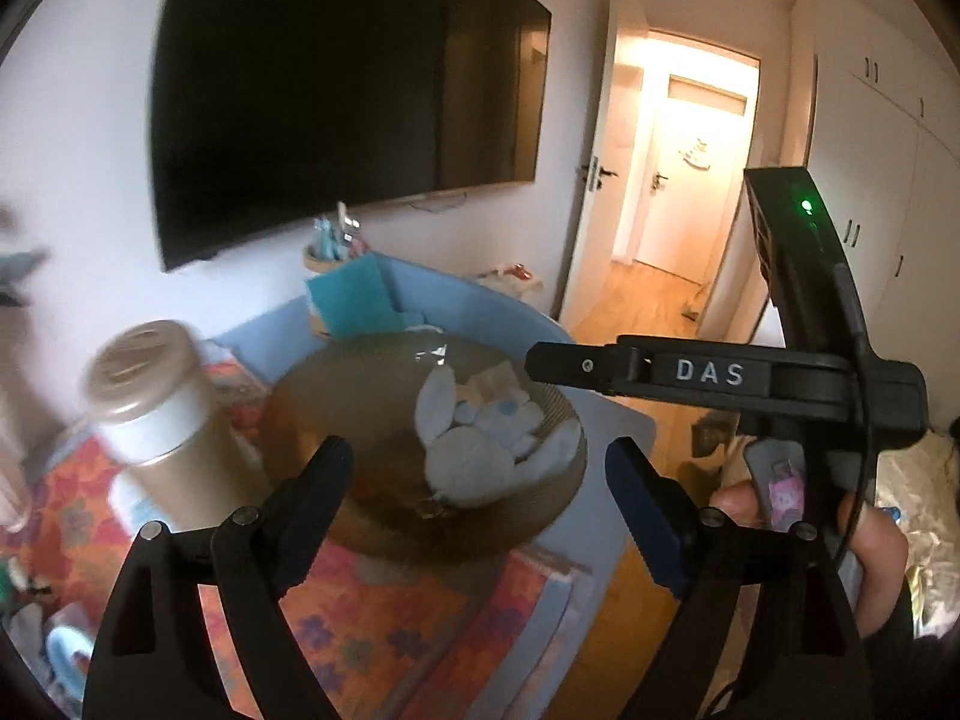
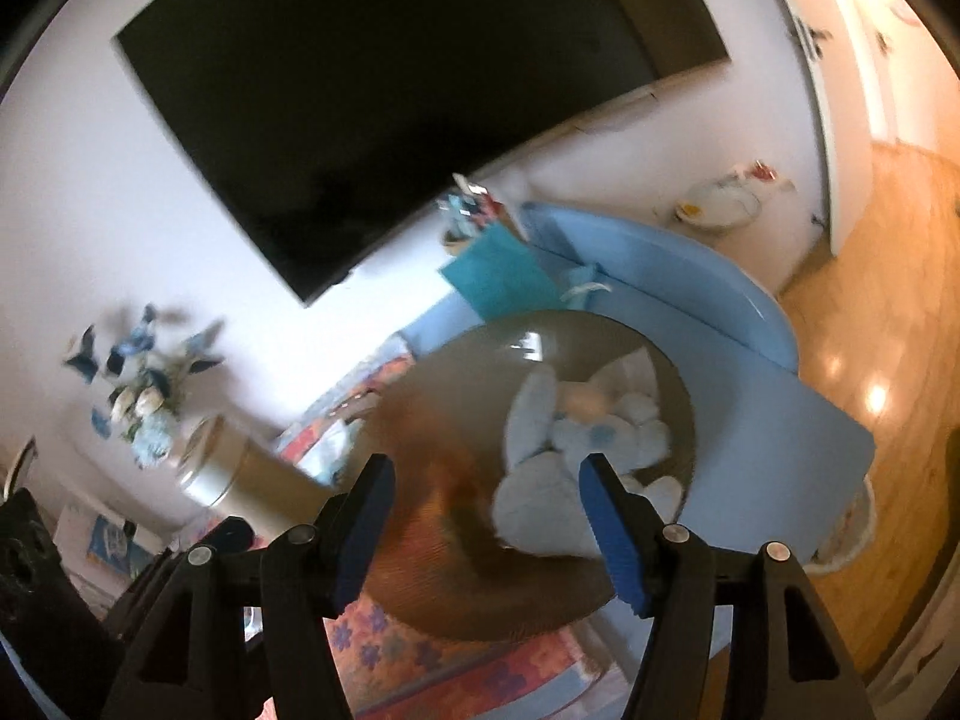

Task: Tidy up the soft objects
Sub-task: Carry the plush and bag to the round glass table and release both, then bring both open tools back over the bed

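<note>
A pale blue plush toy (image 1: pixel 474 450) (image 2: pixel 558 468) lies in a round brown ribbed bowl (image 1: pixel 354 402) (image 2: pixel 444 414), on its right side. In the left wrist view my left gripper (image 1: pixel 480 510) hangs just above the bowl's near rim, jaws wide apart and nothing between the blue pads (image 1: pixel 642 516). In the right wrist view my right gripper (image 2: pixel 489 525) is open over the same rim. The plush shows beyond its pads (image 2: pixel 612 531), untouched. A hand (image 1: pixel 870 546) holds the right gripper's black body (image 1: pixel 708 372) at the right of the left wrist view.
The bowl rests on an orange flowered cloth (image 1: pixel 372 618) over a pale blue surface (image 2: pixel 780 420). A beige bottle with a white band (image 1: pixel 162 426) (image 2: pixel 240 480) stands left of the bowl. A teal bag (image 1: pixel 354 300) stands behind, a dark screen (image 1: pixel 336 90) on the wall.
</note>
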`<action>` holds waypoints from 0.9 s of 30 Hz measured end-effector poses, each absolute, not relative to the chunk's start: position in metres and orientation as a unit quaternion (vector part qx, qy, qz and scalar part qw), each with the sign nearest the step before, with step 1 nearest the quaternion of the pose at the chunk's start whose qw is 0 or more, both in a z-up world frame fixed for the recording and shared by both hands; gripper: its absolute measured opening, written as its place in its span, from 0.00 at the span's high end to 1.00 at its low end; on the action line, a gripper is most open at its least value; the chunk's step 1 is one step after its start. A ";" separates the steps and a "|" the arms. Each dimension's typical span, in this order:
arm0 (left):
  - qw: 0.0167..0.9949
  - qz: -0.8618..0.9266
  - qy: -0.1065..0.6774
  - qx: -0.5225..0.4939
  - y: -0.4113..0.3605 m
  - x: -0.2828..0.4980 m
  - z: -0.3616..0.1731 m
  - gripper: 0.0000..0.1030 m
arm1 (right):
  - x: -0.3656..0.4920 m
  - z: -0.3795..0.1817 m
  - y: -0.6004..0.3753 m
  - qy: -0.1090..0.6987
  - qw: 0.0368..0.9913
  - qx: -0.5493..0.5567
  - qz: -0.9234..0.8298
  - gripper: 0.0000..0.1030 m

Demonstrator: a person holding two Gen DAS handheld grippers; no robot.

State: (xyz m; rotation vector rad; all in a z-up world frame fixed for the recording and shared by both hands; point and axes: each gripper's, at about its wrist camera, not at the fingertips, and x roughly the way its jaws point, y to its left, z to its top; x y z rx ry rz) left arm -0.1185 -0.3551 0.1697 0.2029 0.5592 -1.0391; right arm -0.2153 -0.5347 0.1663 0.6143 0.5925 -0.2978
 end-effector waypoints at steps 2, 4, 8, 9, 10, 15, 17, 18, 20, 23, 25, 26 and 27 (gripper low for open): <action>0.831 -0.482 0.264 0.086 -0.334 -0.128 0.173 0.17 | -0.215 0.173 -0.520 0.287 0.905 0.285 -0.135 0.40; 0.836 -0.473 0.267 0.072 -0.304 -0.134 0.173 0.17 | -0.215 0.179 -0.501 0.288 0.913 0.267 -0.113 0.40; 0.863 -0.422 0.271 0.066 -0.242 -0.138 0.165 0.17 | -0.213 0.189 -0.448 0.291 0.927 0.229 -0.056 0.39; 0.872 -0.400 0.275 0.060 -0.222 -0.138 0.161 0.17 | -0.210 0.190 -0.427 0.295 0.931 0.213 -0.034 0.39; 0.879 -0.384 0.279 0.054 -0.205 -0.137 0.157 0.17 | -0.207 0.189 -0.410 0.299 0.933 0.200 -0.019 0.39; 0.914 -0.246 0.320 0.021 -0.099 -0.111 0.126 0.17 | -0.168 0.161 -0.306 0.345 0.926 0.137 0.069 0.24; 0.928 -0.176 0.327 0.016 -0.057 -0.099 0.111 0.17 | -0.147 0.143 -0.267 0.370 0.917 0.112 0.094 0.24; 0.933 -0.148 0.329 0.014 -0.038 -0.094 0.105 0.17 | -0.137 0.135 -0.251 0.381 0.913 0.101 0.105 0.24; 0.938 -0.096 0.332 0.012 -0.003 -0.083 0.091 0.17 | -0.120 0.119 -0.223 0.399 0.906 0.077 0.119 0.24; 0.938 -0.039 0.346 0.007 0.034 -0.062 0.068 0.17 | -0.090 0.092 -0.189 0.413 0.901 0.027 0.126 0.24; 0.937 -0.020 0.348 -0.009 0.052 -0.054 0.058 0.17 | -0.072 0.076 -0.171 0.413 0.902 0.002 0.128 0.24; 0.937 -0.014 0.349 -0.020 0.059 -0.050 0.052 0.17 | -0.064 0.067 -0.163 0.405 0.906 -0.015 0.124 0.24; 0.935 -0.011 0.353 -0.041 0.067 -0.047 0.045 0.17 | -0.059 0.060 -0.158 0.400 0.908 -0.023 0.119 0.24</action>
